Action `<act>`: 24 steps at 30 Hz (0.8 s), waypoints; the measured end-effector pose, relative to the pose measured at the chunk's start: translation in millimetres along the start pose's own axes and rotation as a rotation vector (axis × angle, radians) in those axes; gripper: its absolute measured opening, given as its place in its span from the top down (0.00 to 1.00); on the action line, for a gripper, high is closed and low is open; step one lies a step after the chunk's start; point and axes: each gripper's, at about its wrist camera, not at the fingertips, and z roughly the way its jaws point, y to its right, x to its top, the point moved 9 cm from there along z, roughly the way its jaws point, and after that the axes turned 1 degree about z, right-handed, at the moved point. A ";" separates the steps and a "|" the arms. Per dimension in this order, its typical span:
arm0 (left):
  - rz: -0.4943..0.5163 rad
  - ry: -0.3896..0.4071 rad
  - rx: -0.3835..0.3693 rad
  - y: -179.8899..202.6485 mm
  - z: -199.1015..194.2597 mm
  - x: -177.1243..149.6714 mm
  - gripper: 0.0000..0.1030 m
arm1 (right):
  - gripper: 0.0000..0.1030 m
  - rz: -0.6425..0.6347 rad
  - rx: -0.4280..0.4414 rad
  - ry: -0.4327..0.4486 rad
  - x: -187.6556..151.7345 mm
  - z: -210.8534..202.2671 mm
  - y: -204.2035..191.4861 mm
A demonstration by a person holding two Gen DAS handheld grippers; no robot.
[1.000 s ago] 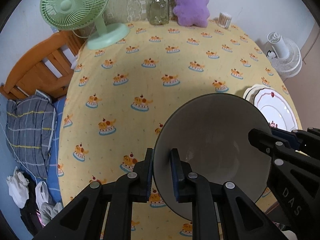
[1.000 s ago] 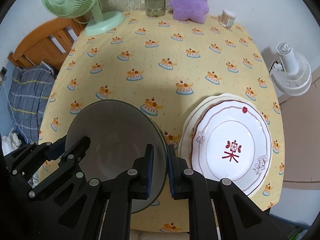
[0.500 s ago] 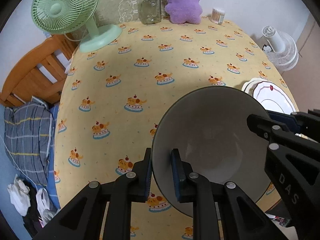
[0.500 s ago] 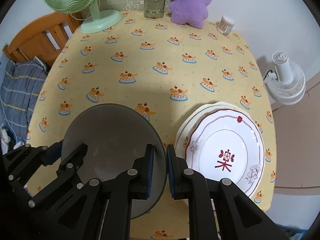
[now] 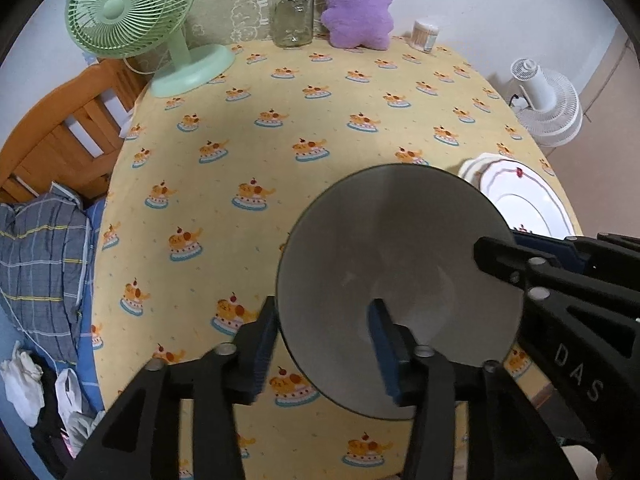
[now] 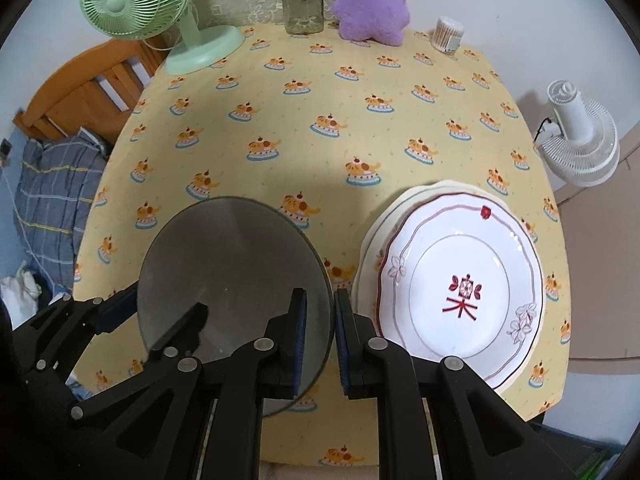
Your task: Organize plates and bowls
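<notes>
Both views are evenly and softly lit, with the white walls bright but not blown out. A broad soft shadow darkens the middle of the tablecloth (image 6: 360, 120), and the inside of the bowl (image 5: 400, 264) looks dull grey. Fisheye distortion bows the table's edges and blackens the picture corners. The left gripper's fingers (image 5: 262, 344) are slightly motion-blurred; the plates (image 6: 460, 292) show sharp, without glare.

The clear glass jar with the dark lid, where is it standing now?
In both wrist views the clear glass jar stands at the table's far edge, between the green desk fan and the purple plush toy.
</notes>
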 end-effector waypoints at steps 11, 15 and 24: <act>-0.092 0.017 0.016 -2.2 0.6 -6.7 0.20 | 0.34 0.055 0.082 -0.002 -10.8 3.7 15.5; -0.135 0.007 0.045 -3.4 4.4 -8.7 0.20 | 0.34 0.042 0.127 0.004 -10.2 11.0 16.9; -0.210 -0.015 0.105 2.5 7.9 -4.9 0.20 | 0.38 0.049 0.299 -0.030 -2.4 30.7 21.3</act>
